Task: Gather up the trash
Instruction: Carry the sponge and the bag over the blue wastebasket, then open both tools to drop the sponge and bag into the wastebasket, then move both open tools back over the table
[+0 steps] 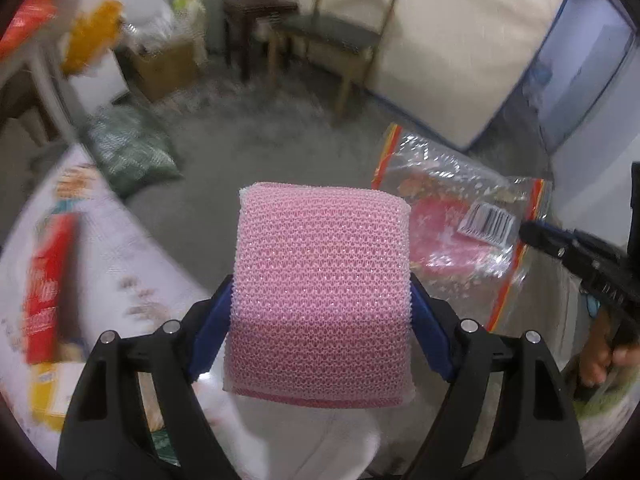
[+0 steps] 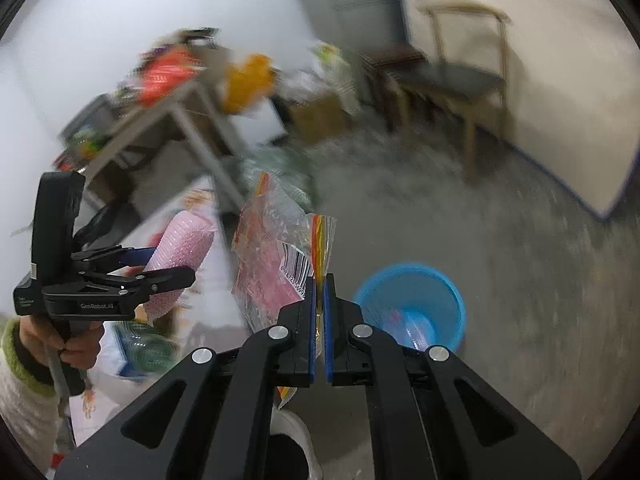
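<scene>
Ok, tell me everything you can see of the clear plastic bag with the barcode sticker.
The plastic bag is clear and crinkled, with an orange-and-yellow strip along its edges and a white barcode sticker. Something pink shows through it. It hangs in the air, pinched at one striped edge by the shut right tongs, beside the pink sponge in the left tongs. A blue bucket stands on the floor nearby.

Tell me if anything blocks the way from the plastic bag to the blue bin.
Nothing visible does. The right gripper holds the plastic bag just left of the blue bin, with only bare floor between them.
</scene>
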A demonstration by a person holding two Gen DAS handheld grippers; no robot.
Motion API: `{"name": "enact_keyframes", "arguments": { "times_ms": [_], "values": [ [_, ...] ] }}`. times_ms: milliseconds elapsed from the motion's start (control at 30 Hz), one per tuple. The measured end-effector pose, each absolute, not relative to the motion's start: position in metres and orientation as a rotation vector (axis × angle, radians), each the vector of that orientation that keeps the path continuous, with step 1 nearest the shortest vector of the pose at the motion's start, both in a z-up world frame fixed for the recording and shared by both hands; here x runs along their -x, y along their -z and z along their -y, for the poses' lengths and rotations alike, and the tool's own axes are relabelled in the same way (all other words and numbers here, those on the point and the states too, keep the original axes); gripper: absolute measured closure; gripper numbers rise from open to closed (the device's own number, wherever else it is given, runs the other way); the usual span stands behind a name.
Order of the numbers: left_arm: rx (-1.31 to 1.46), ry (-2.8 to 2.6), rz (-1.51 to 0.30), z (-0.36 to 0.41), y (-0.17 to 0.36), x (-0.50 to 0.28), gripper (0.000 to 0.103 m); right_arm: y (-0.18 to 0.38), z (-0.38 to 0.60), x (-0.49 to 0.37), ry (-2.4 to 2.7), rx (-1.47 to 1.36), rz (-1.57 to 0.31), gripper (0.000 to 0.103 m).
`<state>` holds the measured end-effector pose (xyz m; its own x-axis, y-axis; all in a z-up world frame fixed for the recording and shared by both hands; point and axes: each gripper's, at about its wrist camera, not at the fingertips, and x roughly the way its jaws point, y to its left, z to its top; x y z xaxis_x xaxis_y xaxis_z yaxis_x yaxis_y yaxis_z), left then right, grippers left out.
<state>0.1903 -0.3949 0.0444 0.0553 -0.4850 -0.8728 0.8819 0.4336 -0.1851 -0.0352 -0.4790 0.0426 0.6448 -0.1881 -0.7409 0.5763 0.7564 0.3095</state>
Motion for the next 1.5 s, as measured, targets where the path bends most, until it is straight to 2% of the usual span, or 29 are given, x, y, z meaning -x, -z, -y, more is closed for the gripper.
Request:
{"name": "enact_keyframes", "arguments": {
  "times_ms": [267,400,533,600,667,800,933,1133,1367,1500],
  "values": [
    [-0.553,1.055,-1.270,0.494,0.063,-0.174,0.025,0.086,0.562,0.040,0.492,-0.873,-0.870,0.099],
    [-0.540,0.982,-1.301,0.530,0.106,-0.180,0.016,0.156,0.592,0.024,0.544,-0.980,-0.929,0.097],
    [-0.538,0.911,-1.362,0.544,0.130,-0.185,0.016,0.202,0.604,0.028,0.609,-1.045,-0.977,0.071],
    [-0.527,0.921,-1.369,0.542,0.128,-0.184,0.014,0.208,0.602,0.034,0.616,-1.053,-0.966,0.066],
    [-0.541,0.938,-1.350,0.534,0.125,-0.186,0.013,0.211,0.599,0.039,0.617,-1.055,-0.957,0.060],
    [-0.515,0.945,-1.333,0.530,0.117,-0.189,0.013,0.210,0.602,0.050,0.617,-1.085,-0.948,0.057],
    [-0.483,0.955,-1.329,0.523,0.103,-0.190,0.013,0.192,0.600,0.062,0.612,-1.082,-0.926,0.056],
    [-0.455,0.981,-1.284,0.507,0.063,-0.189,0.013,0.155,0.581,0.070,0.597,-1.008,-0.896,0.049],
    [-0.424,0.997,-1.169,0.437,-0.037,-0.191,0.013,0.106,0.522,0.062,0.483,-0.856,-0.851,0.035],
    [-0.394,0.980,-1.030,0.366,-0.101,-0.190,0.013,0.099,0.481,0.051,0.374,-0.838,-0.861,0.034]
  ]
}}
